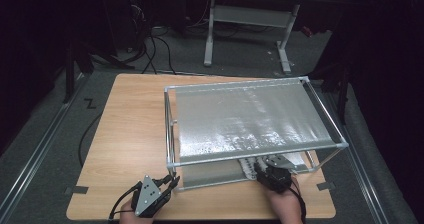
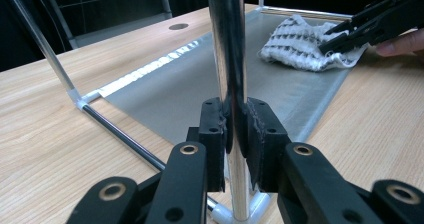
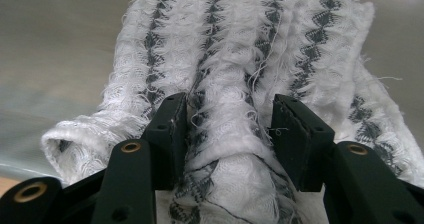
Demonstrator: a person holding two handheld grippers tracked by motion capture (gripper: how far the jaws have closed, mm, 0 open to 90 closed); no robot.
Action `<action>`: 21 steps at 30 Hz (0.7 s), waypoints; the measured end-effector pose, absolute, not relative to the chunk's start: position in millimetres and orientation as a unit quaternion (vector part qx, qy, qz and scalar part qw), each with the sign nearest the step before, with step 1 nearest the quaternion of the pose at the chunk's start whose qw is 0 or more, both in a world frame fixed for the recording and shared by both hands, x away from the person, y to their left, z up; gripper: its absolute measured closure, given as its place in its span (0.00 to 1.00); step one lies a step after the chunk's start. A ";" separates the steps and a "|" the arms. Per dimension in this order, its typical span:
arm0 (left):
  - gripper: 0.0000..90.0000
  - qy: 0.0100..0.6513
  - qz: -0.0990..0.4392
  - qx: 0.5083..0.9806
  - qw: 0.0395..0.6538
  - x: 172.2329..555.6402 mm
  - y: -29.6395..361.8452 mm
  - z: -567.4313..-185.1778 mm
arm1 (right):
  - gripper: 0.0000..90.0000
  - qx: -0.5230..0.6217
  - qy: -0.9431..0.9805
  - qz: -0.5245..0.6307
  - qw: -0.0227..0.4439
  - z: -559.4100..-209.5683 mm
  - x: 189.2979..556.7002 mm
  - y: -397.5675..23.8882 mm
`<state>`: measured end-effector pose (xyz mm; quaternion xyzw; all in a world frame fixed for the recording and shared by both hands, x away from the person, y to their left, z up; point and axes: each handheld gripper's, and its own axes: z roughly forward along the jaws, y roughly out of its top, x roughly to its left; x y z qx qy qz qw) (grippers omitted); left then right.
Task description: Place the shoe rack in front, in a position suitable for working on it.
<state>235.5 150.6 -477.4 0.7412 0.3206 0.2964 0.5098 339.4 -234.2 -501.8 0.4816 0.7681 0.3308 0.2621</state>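
A: Right gripper view — the right gripper point(image 3: 227, 134) has its jaws parted around a raised fold of the white knitted cloth point(image 3: 240, 59), pads not pressing. The cloth lies on the rack's grey lower sheet point(image 2: 175, 89).

B: And the left gripper point(image 2: 235, 144)?

A: Clamped on the rack's upright chrome post point(image 2: 227, 44). The risk, I'd judge — loose threads snagging a jaw and dragging the cloth.

B: Surroundings?

A: Pale wooden table point(image 1: 130, 124), grey floor point(image 1: 45, 134), dark room.
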 end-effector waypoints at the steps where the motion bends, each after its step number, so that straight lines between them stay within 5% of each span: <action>1: 0.87 0.321 0.293 0.741 0.512 236.0 150.7 -477.6 | 0.55 0.484 0.766 0.331 0.263 -502.0 339.9 -238.0; 21: 0.87 0.312 0.292 0.744 0.514 236.4 146.1 -479.1 | 0.55 0.569 0.698 0.290 0.325 -500.5 351.7 -330.3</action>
